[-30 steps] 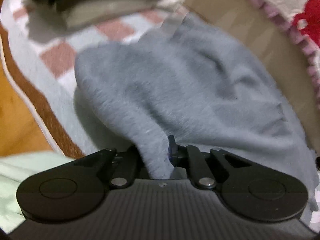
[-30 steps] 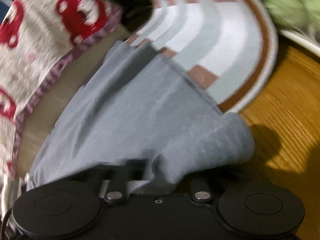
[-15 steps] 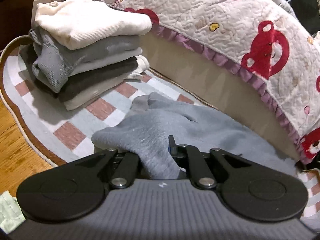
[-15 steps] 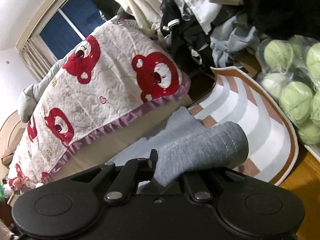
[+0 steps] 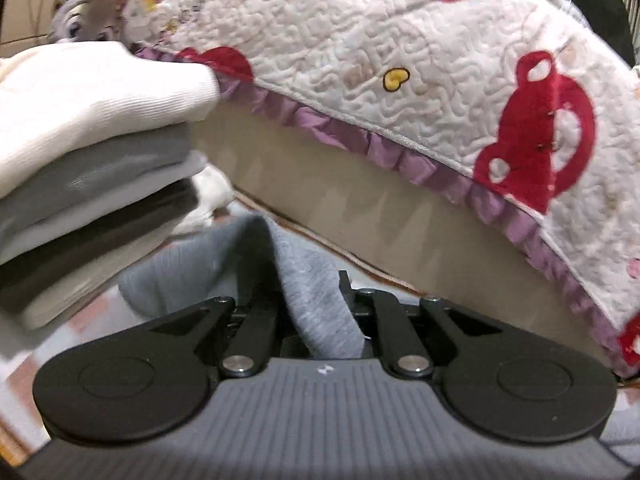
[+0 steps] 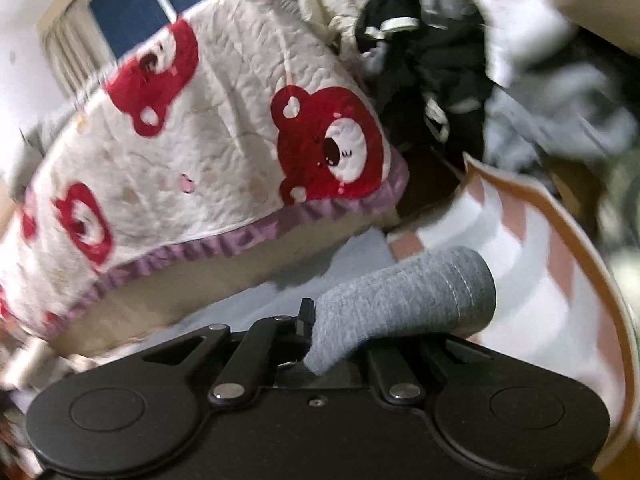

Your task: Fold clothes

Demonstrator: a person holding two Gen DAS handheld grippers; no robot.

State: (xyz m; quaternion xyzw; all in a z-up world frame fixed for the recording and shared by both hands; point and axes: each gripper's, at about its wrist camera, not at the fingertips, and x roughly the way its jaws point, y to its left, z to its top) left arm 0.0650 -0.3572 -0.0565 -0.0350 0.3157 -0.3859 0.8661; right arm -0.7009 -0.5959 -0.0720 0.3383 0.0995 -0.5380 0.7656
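Both hand-held grippers up off the rug since a second ago, left hand-held gripper (image 5: 316, 304) clamped on grey garment (image 5: 308, 280), right hand-held gripper (image 6: 332, 332) pinching its ribbed cuff (image 6: 404, 292), folded stack (image 5: 92, 168) close left, bear quilt (image 5: 400, 80) edge ahead, striped rug (image 6: 520, 280) open at right.

Black hand-held gripper (image 5: 316, 304), ribbed grey body, silver screws

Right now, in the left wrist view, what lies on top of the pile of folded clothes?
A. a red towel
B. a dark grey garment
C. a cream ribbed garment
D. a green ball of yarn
C: the cream ribbed garment is the top layer of the pile, with grey and dark layers beneath it.
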